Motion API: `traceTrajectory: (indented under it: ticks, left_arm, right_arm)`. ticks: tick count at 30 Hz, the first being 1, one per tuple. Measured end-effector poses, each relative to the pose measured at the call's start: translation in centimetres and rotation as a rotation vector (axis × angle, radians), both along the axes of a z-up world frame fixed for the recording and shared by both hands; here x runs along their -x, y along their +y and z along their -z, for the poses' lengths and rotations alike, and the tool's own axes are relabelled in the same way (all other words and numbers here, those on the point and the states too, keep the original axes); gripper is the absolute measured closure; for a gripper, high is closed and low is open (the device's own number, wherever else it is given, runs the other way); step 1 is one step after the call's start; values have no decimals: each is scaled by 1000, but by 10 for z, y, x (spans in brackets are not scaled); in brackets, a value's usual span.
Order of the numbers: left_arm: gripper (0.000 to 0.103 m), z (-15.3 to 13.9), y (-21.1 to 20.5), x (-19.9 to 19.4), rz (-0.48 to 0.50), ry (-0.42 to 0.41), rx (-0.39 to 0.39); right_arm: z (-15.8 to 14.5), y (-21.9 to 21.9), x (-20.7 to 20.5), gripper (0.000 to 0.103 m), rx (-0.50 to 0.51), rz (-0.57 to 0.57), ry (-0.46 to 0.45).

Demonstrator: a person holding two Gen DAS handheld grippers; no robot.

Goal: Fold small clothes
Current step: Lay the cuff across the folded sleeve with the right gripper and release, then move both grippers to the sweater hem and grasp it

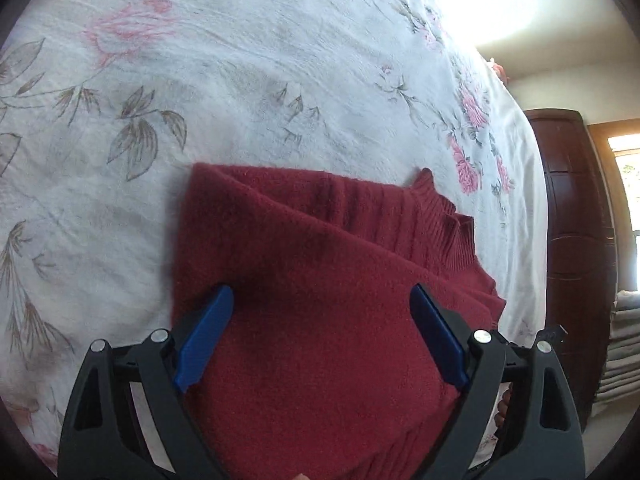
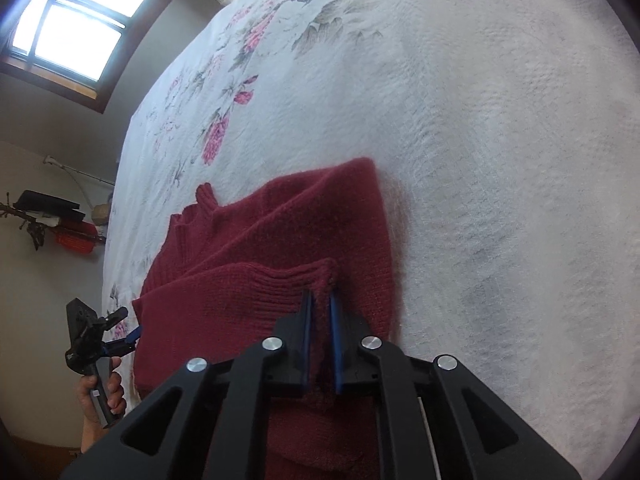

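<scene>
Here's the red sweater [image 1: 320, 264] lying partly folded on the bed [image 1: 240, 80], on a white bedspread printed with pink flowers and grey leaves, its ribbed collar [image 1: 444, 216] pointing toward the dark wooden wardrobe [image 1: 576, 240] beyond the bed's edge. The left tongs [image 1: 320, 300] hang spread wide above the sweater's near part, blue fingers [image 1: 208, 332] apart with nothing between them, red knit filling the gap below. Over on the right wrist view, the right tongs [image 2: 320, 304] are pressed nearly together, pinching a ribbed edge [image 2: 280, 280] of the sweater, a folded flap that lies across the sweater's body. A corner of the sweater [image 2: 360, 176] rests flat on the bedspread beyond the tongs. At the sweater's far side from that grip, a hand [image 2: 100, 396] holds the other tool by its handle, just beside the bed's edge. A window [image 2: 76, 20] glows up beyond the bed.
</scene>
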State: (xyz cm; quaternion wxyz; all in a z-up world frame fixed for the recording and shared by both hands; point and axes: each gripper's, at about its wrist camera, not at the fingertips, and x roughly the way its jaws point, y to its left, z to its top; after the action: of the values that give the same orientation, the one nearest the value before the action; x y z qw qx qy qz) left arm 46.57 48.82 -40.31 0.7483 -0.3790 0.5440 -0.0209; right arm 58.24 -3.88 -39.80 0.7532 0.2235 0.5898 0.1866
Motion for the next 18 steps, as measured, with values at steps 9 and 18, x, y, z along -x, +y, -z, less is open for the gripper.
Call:
traceTrajectory:
  ticks: [9, 18]
  left_arm:
    - [14, -27, -44, 56, 201, -106, 4]
    - [18, -4, -39, 64, 215, -85, -38]
  right_arm:
    - [-10, 2, 28, 91, -67, -75, -24]
    - [-13, -7, 38, 98, -114, -65, -29]
